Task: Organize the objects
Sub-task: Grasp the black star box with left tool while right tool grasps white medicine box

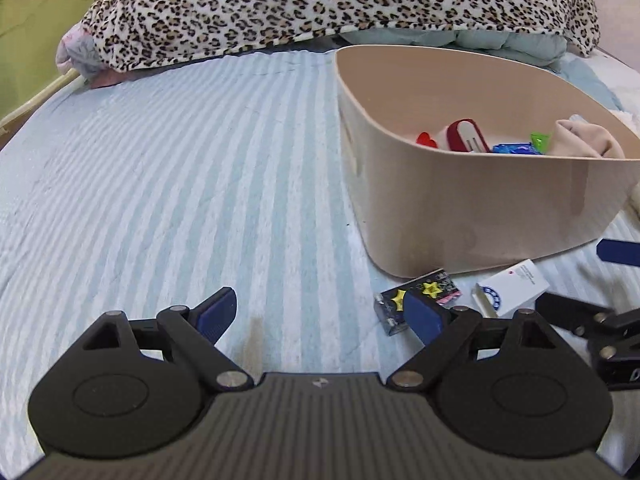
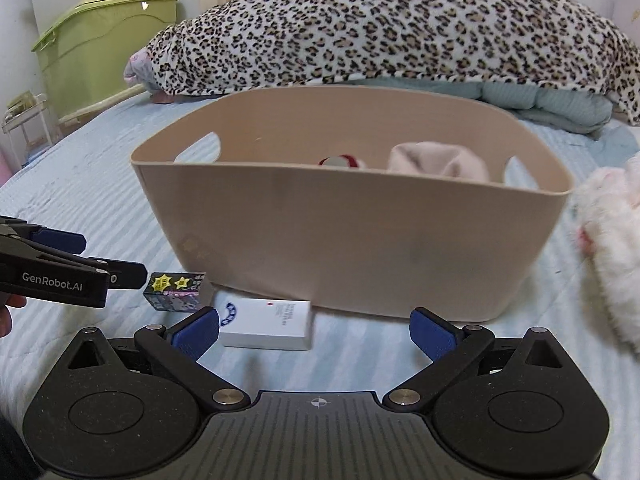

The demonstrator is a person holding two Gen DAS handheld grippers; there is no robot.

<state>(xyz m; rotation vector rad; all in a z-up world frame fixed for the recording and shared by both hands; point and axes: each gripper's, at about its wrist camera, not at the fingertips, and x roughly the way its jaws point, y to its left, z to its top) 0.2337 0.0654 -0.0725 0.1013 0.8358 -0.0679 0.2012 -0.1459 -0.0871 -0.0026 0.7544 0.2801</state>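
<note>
A beige bin (image 1: 460, 216) (image 2: 344, 240) stands on the striped bed. Inside lie a red-and-white item (image 1: 466, 136), a blue packet (image 1: 514, 148), a green piece (image 1: 540, 142) and a beige cloth (image 1: 580, 140) (image 2: 440, 160). In front of the bin lie a small black box with yellow stars (image 1: 418, 300) (image 2: 176, 290) and a white box (image 1: 508, 286) (image 2: 268, 322). My left gripper (image 1: 320, 312) is open and empty, its right finger just before the black box. My right gripper (image 2: 316, 332) is open and empty, the white box just beyond its left finger.
A leopard-print blanket (image 1: 320, 4) (image 2: 400, 28) is heaped at the bed's far end over a pale blue quilt (image 2: 552, 104). A green storage box (image 2: 104, 48) stands off the bed at the left. A white fluffy item (image 2: 612, 248) lies right of the bin.
</note>
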